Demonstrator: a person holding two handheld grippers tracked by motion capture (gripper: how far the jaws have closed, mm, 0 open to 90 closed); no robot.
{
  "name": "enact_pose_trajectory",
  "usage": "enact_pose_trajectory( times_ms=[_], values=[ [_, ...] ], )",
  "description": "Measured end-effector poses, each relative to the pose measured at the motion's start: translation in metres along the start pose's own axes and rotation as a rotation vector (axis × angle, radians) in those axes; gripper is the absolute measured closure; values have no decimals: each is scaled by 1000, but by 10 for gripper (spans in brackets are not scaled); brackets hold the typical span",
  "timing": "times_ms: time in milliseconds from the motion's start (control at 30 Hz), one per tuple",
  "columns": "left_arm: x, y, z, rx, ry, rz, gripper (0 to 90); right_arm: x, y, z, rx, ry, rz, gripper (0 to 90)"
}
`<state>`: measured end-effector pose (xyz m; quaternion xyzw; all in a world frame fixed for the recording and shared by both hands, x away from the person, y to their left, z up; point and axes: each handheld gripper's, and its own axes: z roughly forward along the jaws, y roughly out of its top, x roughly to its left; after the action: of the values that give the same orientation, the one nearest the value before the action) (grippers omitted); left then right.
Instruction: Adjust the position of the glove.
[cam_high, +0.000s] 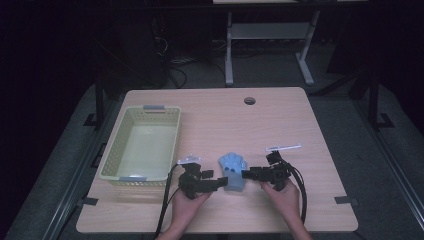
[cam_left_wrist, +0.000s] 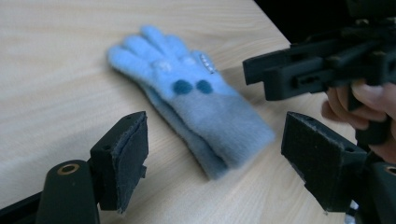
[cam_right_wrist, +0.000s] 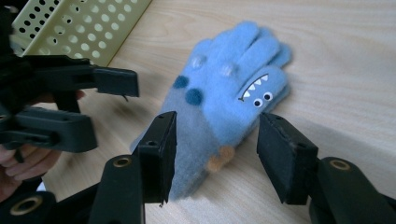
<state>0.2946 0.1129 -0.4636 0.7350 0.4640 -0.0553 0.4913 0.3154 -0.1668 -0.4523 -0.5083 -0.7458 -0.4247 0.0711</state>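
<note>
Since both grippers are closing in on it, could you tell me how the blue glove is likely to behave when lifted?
The blue glove looks like soft, fuzzy knit lying flat on the table, so it will probably droop limply from wherever it is pinched. It seems light and unlikely to slip from the padded jaws. Pushed, it would likely bunch up rather than slide.

We recorded a dim high view with a lit table (cam_high: 280, 120) against dark surroundings; in the gripper views the glove (cam_left_wrist: 196, 107) appeared slightly blurred.

A light wooden table (cam_high: 280, 115) stands on grey floor (cam_high: 270, 70); behind, dim, perhaps a white-legged desk (cam_high: 229, 55).
</note>
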Motion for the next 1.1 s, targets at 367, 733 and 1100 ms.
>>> enact_pose_trajectory(
  times_ms=[367,733,1100],
  values=[
    [12,2,16,59,-36,-147,343,-11,-2,4,7,69,105,487],
    [19,4,22,82,-93,-255,452,-21,-7,17,32,95,163,536],
    [19,0,25,91,-99,-252,581,-14,-12,20,42,128,195,531]
  ],
)
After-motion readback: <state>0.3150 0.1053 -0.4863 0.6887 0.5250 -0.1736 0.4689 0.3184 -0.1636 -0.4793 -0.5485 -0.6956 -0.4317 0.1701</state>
